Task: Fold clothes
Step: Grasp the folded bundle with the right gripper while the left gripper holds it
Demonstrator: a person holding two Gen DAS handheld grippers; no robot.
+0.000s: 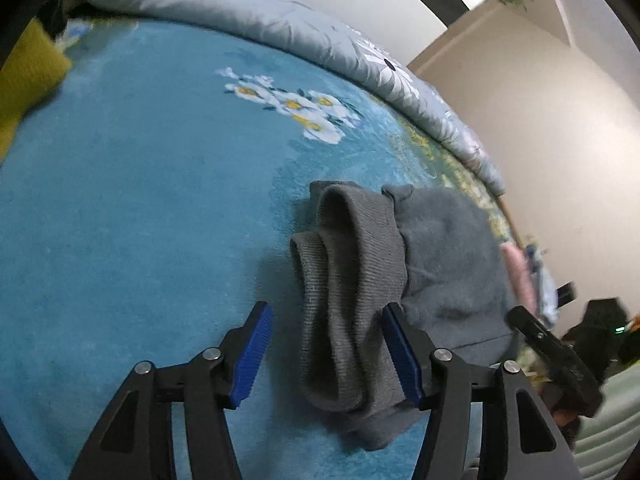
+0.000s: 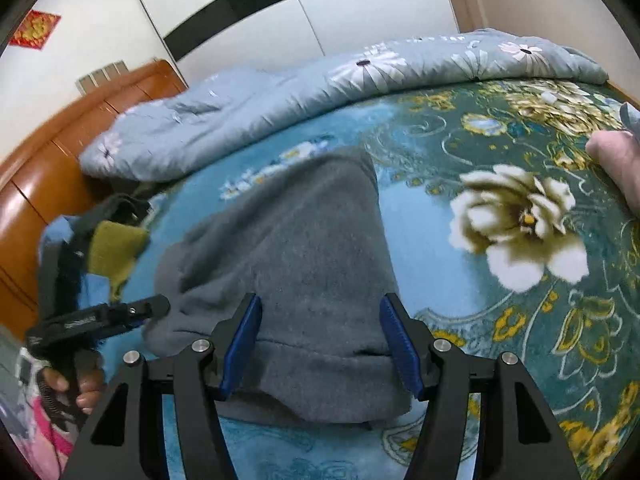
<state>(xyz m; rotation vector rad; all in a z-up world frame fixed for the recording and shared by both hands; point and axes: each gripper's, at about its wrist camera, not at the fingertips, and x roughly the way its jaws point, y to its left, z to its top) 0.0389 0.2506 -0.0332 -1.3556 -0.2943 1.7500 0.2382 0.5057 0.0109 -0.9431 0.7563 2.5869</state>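
A grey fleecy garment (image 1: 448, 256) lies in a folded heap on the blue flowered blanket (image 1: 140, 200). Its ribbed band (image 1: 348, 280) is bunched at the left edge. My left gripper (image 1: 326, 354) stands open low over that band; the ribbed cloth lies between the blue pads (image 1: 252, 356) without being pinched. My right gripper (image 2: 320, 344) is also open, with the smooth grey body of the garment (image 2: 304, 240) running between and under its fingers. Each view shows the other gripper at the garment's far side: the right gripper (image 1: 552, 356) and the left gripper (image 2: 100, 320), held by a hand (image 2: 86, 392).
A rumpled grey-blue flowered quilt (image 1: 260, 12) is piled along the far side of the bed. An olive-yellow cloth (image 2: 116, 248) lies to the left, a pale pink item (image 2: 616, 168) at the right edge. A wooden headboard (image 2: 48, 160) and white wardrobe doors (image 2: 320, 8) stand behind.
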